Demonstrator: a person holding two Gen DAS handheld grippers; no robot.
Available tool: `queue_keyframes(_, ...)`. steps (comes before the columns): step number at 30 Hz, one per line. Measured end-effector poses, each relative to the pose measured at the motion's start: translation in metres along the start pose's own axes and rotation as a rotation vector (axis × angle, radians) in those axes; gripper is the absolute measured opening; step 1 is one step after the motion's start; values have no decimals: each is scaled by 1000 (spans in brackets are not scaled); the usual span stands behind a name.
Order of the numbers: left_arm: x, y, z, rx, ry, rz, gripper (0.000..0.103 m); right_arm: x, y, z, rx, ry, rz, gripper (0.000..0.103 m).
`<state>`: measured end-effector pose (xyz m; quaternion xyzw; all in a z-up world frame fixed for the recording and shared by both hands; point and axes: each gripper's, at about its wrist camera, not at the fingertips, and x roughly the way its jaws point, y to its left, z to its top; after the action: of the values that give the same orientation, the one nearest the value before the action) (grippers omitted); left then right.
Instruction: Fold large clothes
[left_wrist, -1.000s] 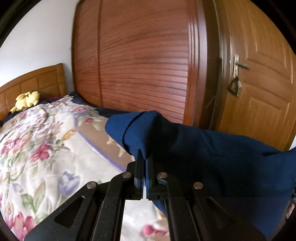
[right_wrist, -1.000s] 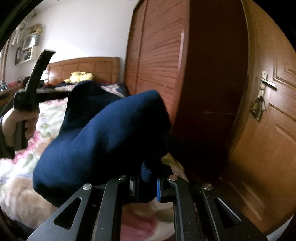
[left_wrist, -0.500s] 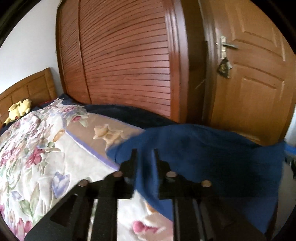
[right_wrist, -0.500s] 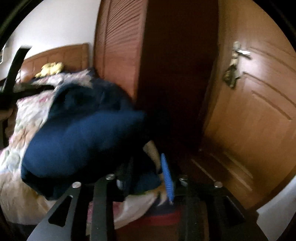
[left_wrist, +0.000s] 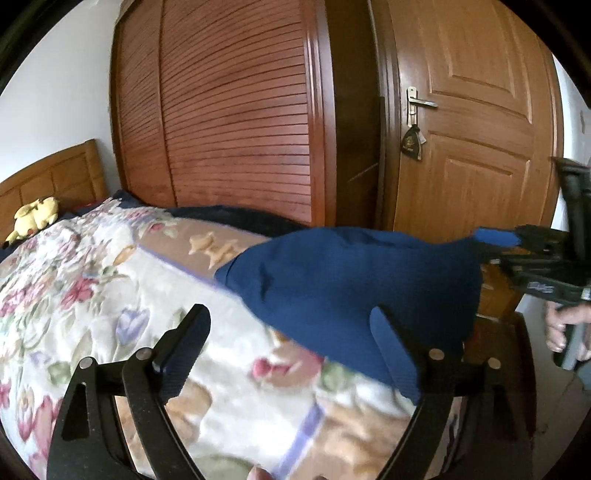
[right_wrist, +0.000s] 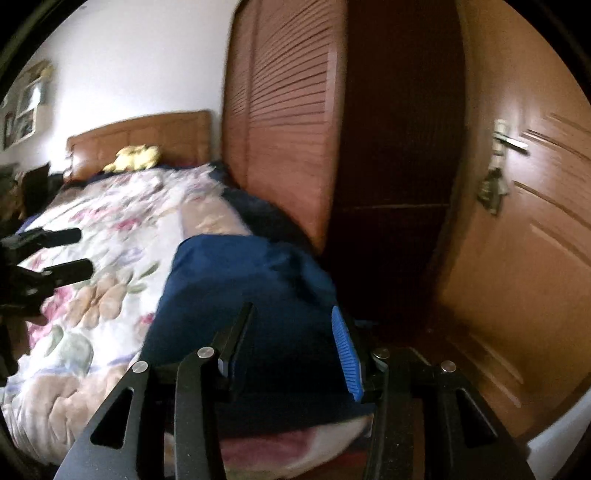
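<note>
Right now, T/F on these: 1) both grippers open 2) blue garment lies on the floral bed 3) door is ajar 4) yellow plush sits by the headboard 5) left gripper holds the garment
1) True: left gripper and right gripper are both spread.
2) True: the blue garment lies on the floral quilt.
3) False: the door looks closed.
4) True: yellow plush by the headboard.
5) False: its fingers are apart, gripping nothing.
</note>
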<state>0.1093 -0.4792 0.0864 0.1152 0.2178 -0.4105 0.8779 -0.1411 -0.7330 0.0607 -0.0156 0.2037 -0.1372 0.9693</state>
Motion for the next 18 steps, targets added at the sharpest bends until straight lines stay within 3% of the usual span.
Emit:
queue_keyframes(2, -11, 5, -11, -9, 6, 8, 90, 20, -3, -6, -14, 36, 19, 45)
queue_keyframes(7, -40, 19, -31, -26, -1, 19, 90, 66, -11, -28, -13, 142, -40, 45)
queue_keyframes(12, -74, 34, -46, -39, -16, 57, 90, 56, -17, -25, -5, 123, -82, 45)
queue_keyframes(18, -116, 53, -67, -68, -30, 112, 90, 25, 25, -8, -42, 77, -62, 48)
